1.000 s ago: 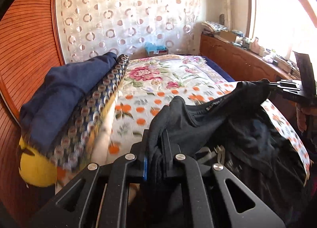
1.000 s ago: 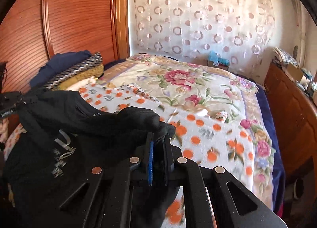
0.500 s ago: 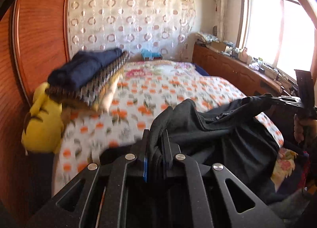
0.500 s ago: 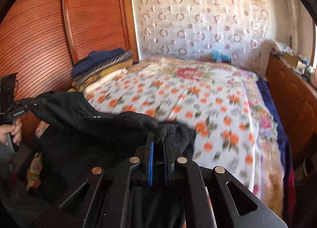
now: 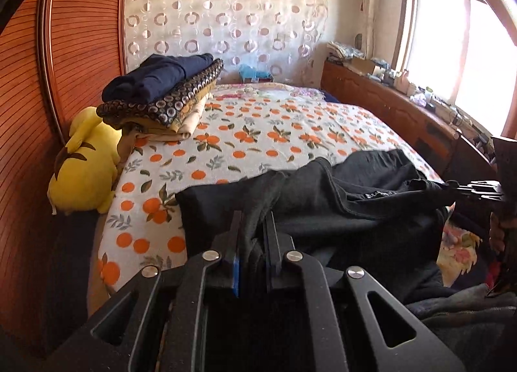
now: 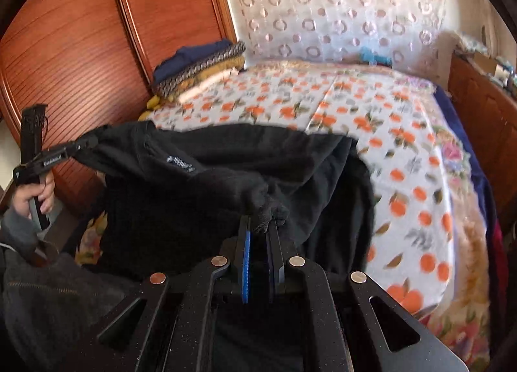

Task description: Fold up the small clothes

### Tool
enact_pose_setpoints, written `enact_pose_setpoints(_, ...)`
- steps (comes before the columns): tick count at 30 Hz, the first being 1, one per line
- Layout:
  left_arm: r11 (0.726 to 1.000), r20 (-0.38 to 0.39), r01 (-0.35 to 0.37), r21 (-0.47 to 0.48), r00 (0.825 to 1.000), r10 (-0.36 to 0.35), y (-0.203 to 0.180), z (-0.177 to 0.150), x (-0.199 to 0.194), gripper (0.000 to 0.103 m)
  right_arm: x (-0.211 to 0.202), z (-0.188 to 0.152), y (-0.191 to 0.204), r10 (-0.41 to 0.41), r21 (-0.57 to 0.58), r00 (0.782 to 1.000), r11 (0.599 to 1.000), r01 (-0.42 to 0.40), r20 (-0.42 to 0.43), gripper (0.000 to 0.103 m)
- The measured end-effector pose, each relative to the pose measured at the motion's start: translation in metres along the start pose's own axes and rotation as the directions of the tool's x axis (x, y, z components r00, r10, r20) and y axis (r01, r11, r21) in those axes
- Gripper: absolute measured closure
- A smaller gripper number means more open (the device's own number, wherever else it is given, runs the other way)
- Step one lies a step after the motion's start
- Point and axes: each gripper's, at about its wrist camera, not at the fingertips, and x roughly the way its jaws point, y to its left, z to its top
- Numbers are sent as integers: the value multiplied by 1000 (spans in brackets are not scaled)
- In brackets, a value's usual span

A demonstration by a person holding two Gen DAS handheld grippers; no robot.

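A black garment point(image 5: 339, 191) hangs stretched between both grippers, with its far part lying on the near end of the bed. My left gripper point(image 5: 253, 226) is shut on one bunched edge of it. My right gripper point(image 6: 260, 226) is shut on the other bunched edge of the garment point(image 6: 226, 171). The right gripper also shows at the right edge of the left wrist view point(image 5: 465, 189), and the left gripper at the left of the right wrist view point(image 6: 84, 142). A small white label shows on the cloth.
The bed point(image 5: 258, 132) has an orange-print cover. A stack of folded clothes point(image 5: 164, 90) and a yellow plush toy point(image 5: 84, 165) sit at its left side by the wooden wall. A wooden cabinet point(image 5: 404, 110) with clutter runs along the right under the window.
Both grippers have drawn back toward the foot of the bed and lowered, bringing the black garment down so that its far part now rests on the cover. Both stay shut on it.
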Motion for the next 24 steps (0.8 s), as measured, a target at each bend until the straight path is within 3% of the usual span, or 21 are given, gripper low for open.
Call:
enact_pose_setpoints(2,1000,-19,6,0,1000,-6,0,-4,2,90,8,-1,3,-2,-9,1000,1000,2,-31,95)
enact_pose_setpoints(4,1000,-26,-1,-3,1000,1,1,-6,1,80,12,0,1,0,-12,999,1000,-1,-51,95)
enact_pose_setpoints(6,1000,-17,-13,-8,1000,13,3,-5,-1,58,14,2,1,-9,-20,998,1000,7,-67,95)
enact_pose_setpoints(8,1000,1,6,-26,1000,-6,7,-2,-5,48,13,5,5,-11,-27,997,1000,9,-76,95)
enact_pose_setpoints(9,999,-3,11,-37,1000,-12,9,-1,-5,34,12,6,5,-14,-33,997,999,11,-79,95)
enact_pose_setpoints(10,999,-3,2,-45,1000,-3,11,0,-5,29,12,7,6,-17,-40,997,999,14,-80,95)
enact_pose_setpoints(20,998,-15,-25,-51,1000,25,12,-1,12,27,-1,7,16,-47,-85,997,995,42,-56,88)
enact_pose_setpoints(24,998,-19,-41,-52,999,40,13,-1,17,27,-12,10,19,-48,-105,999,993,45,-23,71)
